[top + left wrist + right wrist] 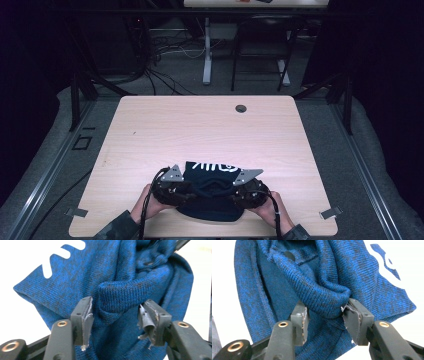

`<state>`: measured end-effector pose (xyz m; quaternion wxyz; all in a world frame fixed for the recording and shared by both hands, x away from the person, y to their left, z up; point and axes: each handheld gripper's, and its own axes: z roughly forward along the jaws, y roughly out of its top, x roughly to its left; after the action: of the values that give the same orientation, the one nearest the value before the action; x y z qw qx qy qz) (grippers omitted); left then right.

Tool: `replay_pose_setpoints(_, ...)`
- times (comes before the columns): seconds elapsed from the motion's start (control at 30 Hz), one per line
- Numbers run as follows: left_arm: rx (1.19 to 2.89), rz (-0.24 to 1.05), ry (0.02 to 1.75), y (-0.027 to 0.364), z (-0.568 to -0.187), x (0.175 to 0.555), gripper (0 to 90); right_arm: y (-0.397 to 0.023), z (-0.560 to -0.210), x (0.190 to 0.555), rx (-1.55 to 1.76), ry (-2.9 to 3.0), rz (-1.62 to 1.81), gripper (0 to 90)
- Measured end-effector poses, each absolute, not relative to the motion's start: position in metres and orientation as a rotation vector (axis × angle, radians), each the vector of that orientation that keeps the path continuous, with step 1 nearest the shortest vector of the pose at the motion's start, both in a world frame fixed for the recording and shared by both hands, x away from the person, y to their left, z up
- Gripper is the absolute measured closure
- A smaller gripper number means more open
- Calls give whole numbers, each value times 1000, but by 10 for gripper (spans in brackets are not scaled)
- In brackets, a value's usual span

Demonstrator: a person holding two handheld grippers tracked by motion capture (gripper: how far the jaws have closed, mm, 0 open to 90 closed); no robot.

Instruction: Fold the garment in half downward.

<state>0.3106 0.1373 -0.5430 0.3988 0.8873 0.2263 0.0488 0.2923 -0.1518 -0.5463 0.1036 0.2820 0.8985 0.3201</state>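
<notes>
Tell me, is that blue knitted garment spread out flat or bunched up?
Bunched up. The blue knitted garment lies in a rumpled heap at the table's near edge, with thick rolled folds between each claw's jaws in both gripper views.

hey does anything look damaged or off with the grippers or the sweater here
Yes. The pads on the left gripper fingers are torn and peeling, with grey strips hanging loose. The right gripper shows a frayed pad edge on one side too. The blue sweater is bunched into folds, but shows no visible damage.
</notes>
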Motion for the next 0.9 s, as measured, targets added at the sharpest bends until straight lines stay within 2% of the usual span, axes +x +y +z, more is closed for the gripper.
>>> replay_pose_setpoints(0.17,2180,136,554,142,-523,309,416,-152,-548,293,828,2658,938,554)
replay_pose_setpoints(0.33,2163,200,572,144,-516,314,401,-152,-548,293,817,2669,920,554)
replay_pose_setpoints(0.43,2169,265,618,140,-520,323,395,-151,-549,292,816,2670,924,554)
replay_pose_setpoints(0.73,2284,273,615,123,-546,326,383,-153,-549,291,805,2673,911,541)
replay_pose_setpoints(0.9,2302,271,616,124,-552,322,371,-153,-546,289,821,2685,929,465)
